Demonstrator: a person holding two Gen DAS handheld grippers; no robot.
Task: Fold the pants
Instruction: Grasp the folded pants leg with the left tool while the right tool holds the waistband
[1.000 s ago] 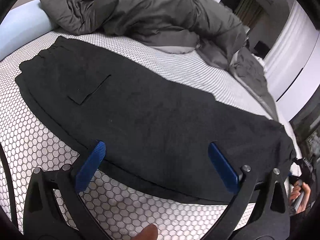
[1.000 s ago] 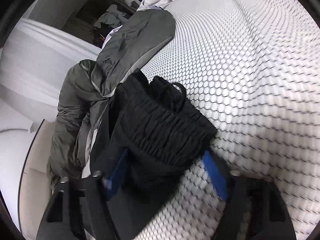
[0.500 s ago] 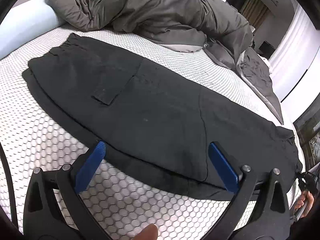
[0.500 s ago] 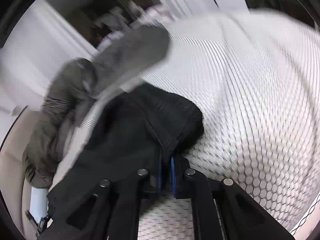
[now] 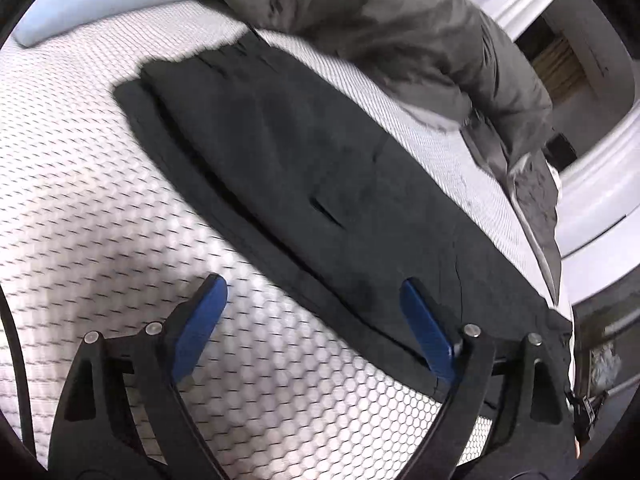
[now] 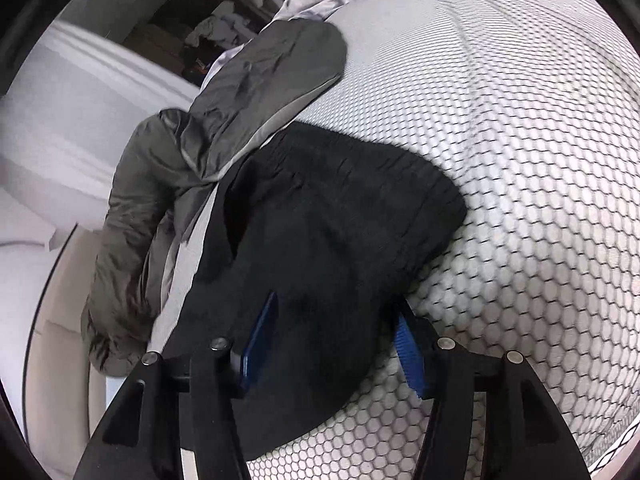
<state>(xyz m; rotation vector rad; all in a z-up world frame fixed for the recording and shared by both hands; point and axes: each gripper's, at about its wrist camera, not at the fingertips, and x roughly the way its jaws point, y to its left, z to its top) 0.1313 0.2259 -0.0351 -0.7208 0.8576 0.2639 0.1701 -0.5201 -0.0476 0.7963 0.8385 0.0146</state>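
Observation:
Black pants (image 5: 320, 168) lie flat and stretched out across the white honeycomb-patterned bed sheet (image 5: 100, 208). My left gripper (image 5: 312, 284) hovers over their near edge. Its jaws are wide and closing, with the right blue pad (image 5: 426, 332) above the cloth and the left pad (image 5: 200, 320) above bare sheet. Nothing is gripped there. In the right wrist view one gathered end of the pants (image 6: 340, 208) lies bunched between the blue pads of my right gripper (image 6: 336, 304). Its jaws are opening, and the cloth sits loosely between them.
A rumpled grey duvet (image 5: 400, 28) lies along the far side of the pants and reaches their end (image 6: 256, 92). A pale blue pillow (image 5: 100, 0) sits at the far left. The bed's edge and white panelling (image 5: 592, 152) are at the right.
The left gripper has travelled along the pants' near edge and rolled, and its jaws have narrowed a little. The right gripper pinched the pants' end half a second ago and now stands apart again.

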